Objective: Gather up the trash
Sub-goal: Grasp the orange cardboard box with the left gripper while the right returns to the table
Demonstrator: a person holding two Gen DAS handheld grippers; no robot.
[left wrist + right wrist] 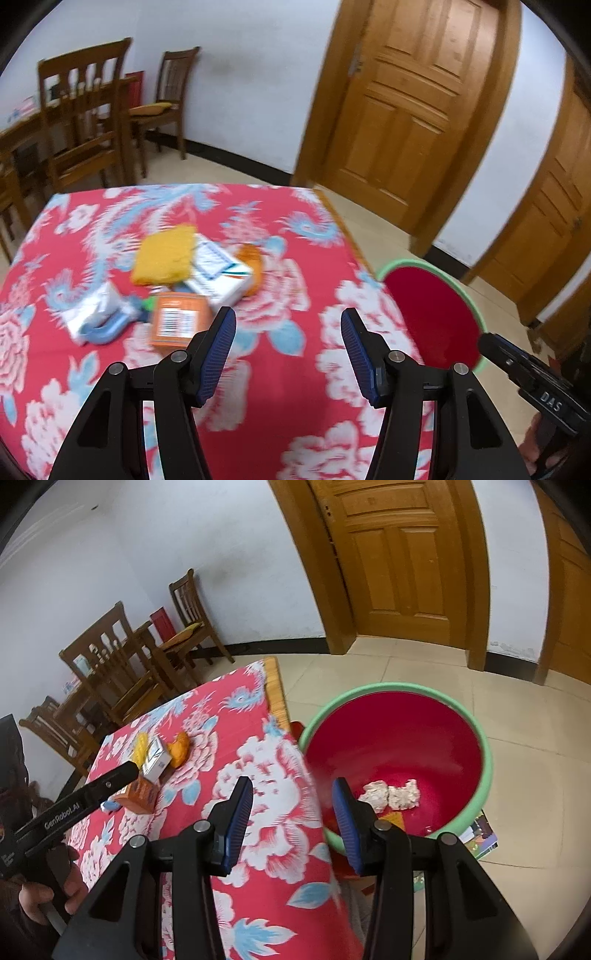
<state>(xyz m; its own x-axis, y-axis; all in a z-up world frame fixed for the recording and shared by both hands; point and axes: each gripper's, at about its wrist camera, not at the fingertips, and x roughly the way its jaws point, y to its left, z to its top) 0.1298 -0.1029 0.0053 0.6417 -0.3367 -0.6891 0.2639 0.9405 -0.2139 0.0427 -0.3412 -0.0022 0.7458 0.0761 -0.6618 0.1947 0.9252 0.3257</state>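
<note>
Trash lies in a loose cluster near the middle of the floral tablecloth (280, 373), and all of it looks light. Going left to right in the left wrist view: a crumpled white wrapper (96, 309) with something blue just beside it, soft and likely to collapse under a pinch, so it wants a bite on its bunched middle; an orange carton (176, 322), stiff, best taken across its narrow sides; a yellow cloth-like pad (166, 254), soft and floppy, partly tucked against a white box (218, 273) that should hold its shape between the pads; and an orange crumpled lump (255, 267) touching the box's far side, blurred here. The pieces touch or overlap, so lifting one may drag a neighbour. The left gripper (288, 325) hangs above the cloth short of the cluster, tongs apart with nothing between them. The right gripper (291, 797) is likewise parted and empty, above the table's right edge. Beyond that edge the red basin with the green rim (487, 768) stands on the floor, wide-mouthed, with two white wads (391, 794) already inside. The floor around it looks open.
</note>
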